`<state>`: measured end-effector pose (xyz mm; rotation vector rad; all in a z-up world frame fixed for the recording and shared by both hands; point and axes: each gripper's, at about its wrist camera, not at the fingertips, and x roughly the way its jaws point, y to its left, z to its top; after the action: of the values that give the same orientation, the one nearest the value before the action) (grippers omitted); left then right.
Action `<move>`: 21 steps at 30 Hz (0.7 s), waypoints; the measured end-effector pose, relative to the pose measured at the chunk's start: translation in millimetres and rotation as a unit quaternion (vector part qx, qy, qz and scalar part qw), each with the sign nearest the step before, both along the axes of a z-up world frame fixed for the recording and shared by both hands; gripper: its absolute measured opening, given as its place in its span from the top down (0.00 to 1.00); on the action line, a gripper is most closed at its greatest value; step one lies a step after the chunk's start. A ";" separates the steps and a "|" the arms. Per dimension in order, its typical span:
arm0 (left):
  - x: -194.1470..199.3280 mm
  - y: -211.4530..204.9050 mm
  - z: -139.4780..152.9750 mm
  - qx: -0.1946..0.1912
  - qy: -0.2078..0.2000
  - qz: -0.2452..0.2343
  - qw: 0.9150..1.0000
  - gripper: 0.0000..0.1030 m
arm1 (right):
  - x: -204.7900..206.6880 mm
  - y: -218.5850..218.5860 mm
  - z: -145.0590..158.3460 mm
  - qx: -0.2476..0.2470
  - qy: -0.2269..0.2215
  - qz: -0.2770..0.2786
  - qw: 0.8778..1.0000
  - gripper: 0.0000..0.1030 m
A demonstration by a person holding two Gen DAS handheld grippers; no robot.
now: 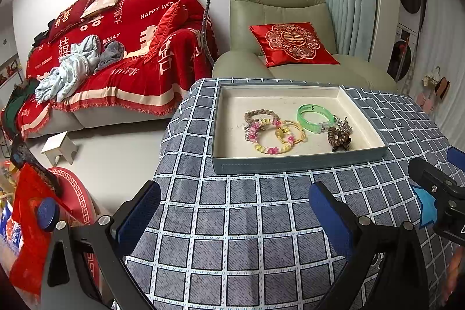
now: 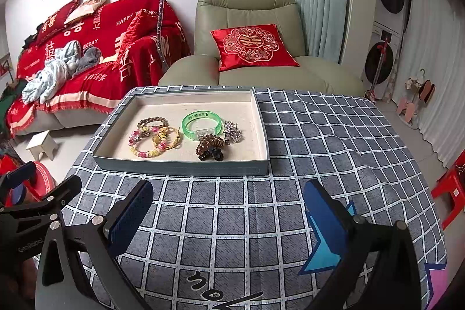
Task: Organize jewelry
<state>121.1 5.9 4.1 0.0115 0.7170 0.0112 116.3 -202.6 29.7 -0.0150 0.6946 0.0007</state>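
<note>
A: Grippers, first entry?

B: Left gripper (image 1: 234,211), black frame with blue pads: jaws wide apart, holding nothing, above the grey-blue checked cloth surface (image 1: 261,222) near its front edge. Right gripper (image 2: 229,211), same make: jaws likewise apart and empty, over the front edge.

A: Container?

B: One shallow rectangular grey tray with a cream lining (image 2: 180,166), sitting toward the far edge of the surface, well apart from both grippers.

A: Contents?

B: Translucent green plastic bangle (image 2: 200,124), mid-tray. Brown spiral hair tie (image 2: 209,148), touching the bangle on its near side. Silver chain bracelet (image 2: 232,132), just beside the bangle toward the tray's right wall. Pink-and-yellow beaded bracelet (image 2: 145,145), left half, overlapping a yellow cord loop (image 2: 171,137). Brown braided bracelet (image 2: 152,121), just behind the beads.

A: Beyond the surface?

B: Pale green leather armchair (image 2: 247,7) carrying a red embroidered cushion (image 2: 252,45).
</note>
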 end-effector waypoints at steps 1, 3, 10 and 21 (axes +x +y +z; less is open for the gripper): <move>-0.1 0.2 -0.2 -0.001 0.001 0.001 1.000 0.00 | 0.2 0.1 0.1 0.000 0.000 0.000 1.000 0.00; -0.2 0.8 -0.8 -0.001 0.003 0.002 1.000 0.00 | -0.1 0.0 -0.1 0.000 0.000 -0.001 1.000 0.00; 0.2 0.8 -1.7 -0.003 0.006 0.004 1.000 0.00 | 0.0 0.1 0.0 0.001 0.000 0.000 1.000 0.00; 0.3 1.1 -1.8 -0.003 0.006 0.004 1.000 0.00 | -0.1 -0.2 -0.7 0.001 0.000 0.000 1.000 0.00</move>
<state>121.5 7.0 2.3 0.0036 0.7284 0.0160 116.2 -202.8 29.0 -0.0124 0.6951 0.0015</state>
